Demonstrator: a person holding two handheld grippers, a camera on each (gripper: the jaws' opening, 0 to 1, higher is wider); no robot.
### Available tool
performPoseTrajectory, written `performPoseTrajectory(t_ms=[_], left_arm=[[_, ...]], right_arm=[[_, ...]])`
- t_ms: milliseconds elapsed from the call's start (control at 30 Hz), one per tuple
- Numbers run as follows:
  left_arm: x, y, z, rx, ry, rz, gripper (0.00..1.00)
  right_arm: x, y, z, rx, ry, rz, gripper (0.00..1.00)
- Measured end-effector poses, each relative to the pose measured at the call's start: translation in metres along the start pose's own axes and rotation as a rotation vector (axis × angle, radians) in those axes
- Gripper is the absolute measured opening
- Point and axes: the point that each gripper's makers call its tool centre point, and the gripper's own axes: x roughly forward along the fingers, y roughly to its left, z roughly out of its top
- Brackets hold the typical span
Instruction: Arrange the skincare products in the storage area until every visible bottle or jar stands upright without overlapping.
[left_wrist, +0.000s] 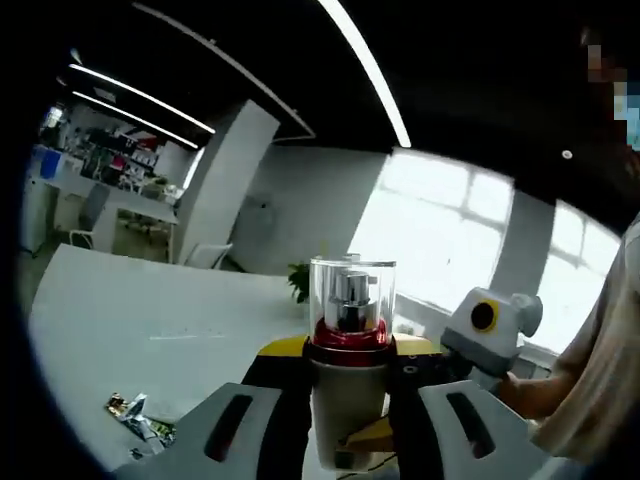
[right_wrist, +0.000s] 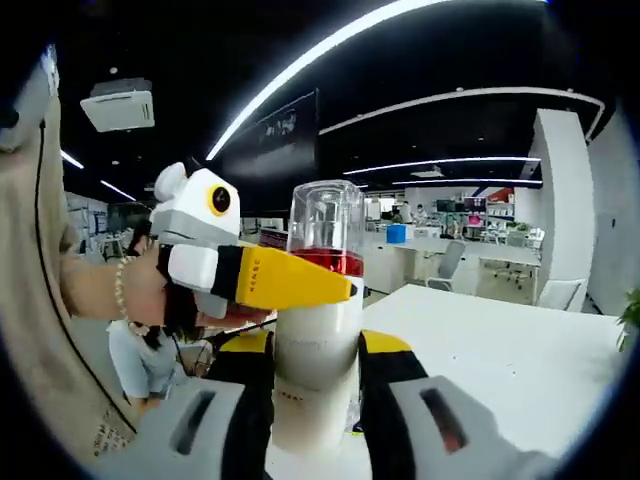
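A white pump bottle (left_wrist: 347, 400) with a red collar and a clear cap is held up in the air, upright. My left gripper (left_wrist: 350, 348) is shut on it at the red collar, black-and-yellow jaws on both sides. The right gripper (left_wrist: 366, 436) comes in from the right and touches the bottle's lower body. In the right gripper view the same bottle (right_wrist: 318, 370) stands between my right gripper's (right_wrist: 315, 345) jaws, shut on its white body. The left gripper (right_wrist: 300, 278), held by a hand, clamps the collar with a yellow jaw.
A white table (left_wrist: 120, 320) lies below, with a crumpled foil wrapper (left_wrist: 140, 415) near its front edge. A potted plant (left_wrist: 298, 280) stands at the back. A person's sleeve (left_wrist: 610, 380) is at the right. Another white table (right_wrist: 490, 350) and office chairs (right_wrist: 560, 292) lie behind.
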Motion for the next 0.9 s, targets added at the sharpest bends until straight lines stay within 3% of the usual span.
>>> performPoseTrajectory(t_ms=[133, 167, 267, 367, 633, 733, 900], left_arm=[[0.002, -0.025, -0.001, 0.003, 0.012, -0.151, 0.24], [0.003, -0.035, -0.005, 0.047, 0.036, -0.203, 0.24], [0.004, -0.053, -0.011, 0.125, 0.086, -0.29, 0.24], [0.003, -0.061, -0.016, 0.171, 0.13, -0.346, 0.24], [0.014, -0.056, -0.029, 0.258, 0.223, -0.333, 0.25], [0.019, -0.049, -0.047, 0.337, 0.288, -0.314, 0.25], [0.026, -0.031, -0.082, 0.328, 0.359, -0.301, 0.25]], right_arm=[[-0.01, 0.017, 0.0, 0.112, 0.011, 0.193, 0.35], [-0.013, 0.022, -0.003, 0.117, 0.032, 0.237, 0.34], [-0.021, 0.034, -0.006, 0.068, 0.049, 0.348, 0.33], [-0.029, 0.037, -0.008, 0.047, 0.058, 0.397, 0.31], [-0.026, 0.027, -0.024, -0.012, 0.083, 0.36, 0.3], [-0.024, 0.022, -0.043, -0.06, 0.134, 0.337, 0.3], [-0.022, 0.013, -0.081, -0.09, 0.211, 0.315, 0.3]])
